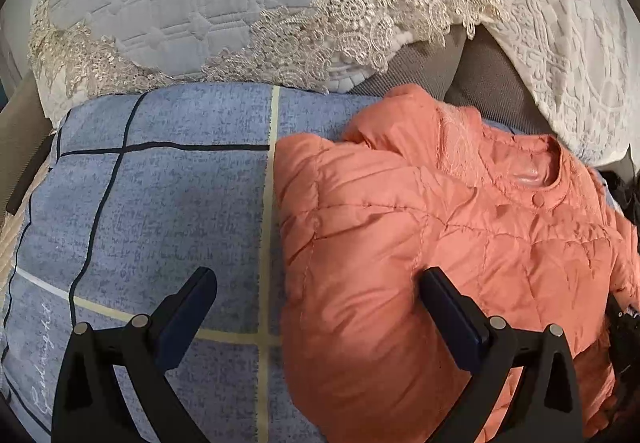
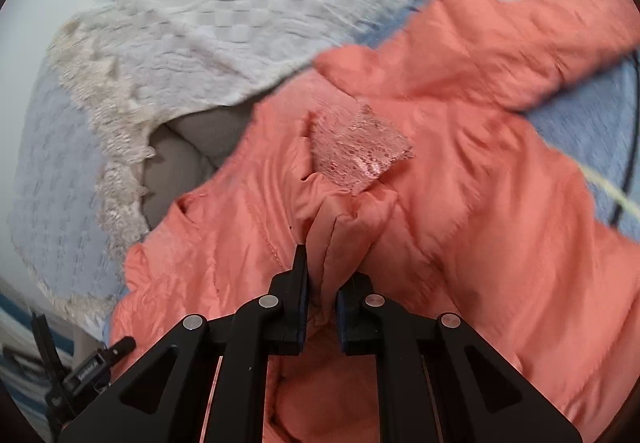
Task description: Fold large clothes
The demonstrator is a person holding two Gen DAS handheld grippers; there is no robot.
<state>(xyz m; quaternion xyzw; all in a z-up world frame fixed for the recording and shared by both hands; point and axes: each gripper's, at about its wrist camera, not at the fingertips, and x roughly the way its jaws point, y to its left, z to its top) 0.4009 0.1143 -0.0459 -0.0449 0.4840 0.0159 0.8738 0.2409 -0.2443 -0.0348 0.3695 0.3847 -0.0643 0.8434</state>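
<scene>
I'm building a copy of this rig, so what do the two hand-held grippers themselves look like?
Both match. The left hand-held gripper and right hand-held gripper are matte black, each with two angular arms with triangular cut-outs, round silver pivot pins and flat fingers faced with dark blue pads. No cables, markings, hands or sleeves show.

jacket (image 2: 500,203) motion-blurred, sleeve cut off at edge

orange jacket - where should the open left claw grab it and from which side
Probably the jacket's loose left edge, beside the yellow stripe on the blue sheet. Come in from the bare sheet side: the left claw already straddles that edge, and the fabric lies flat there, puffier further in.
</scene>
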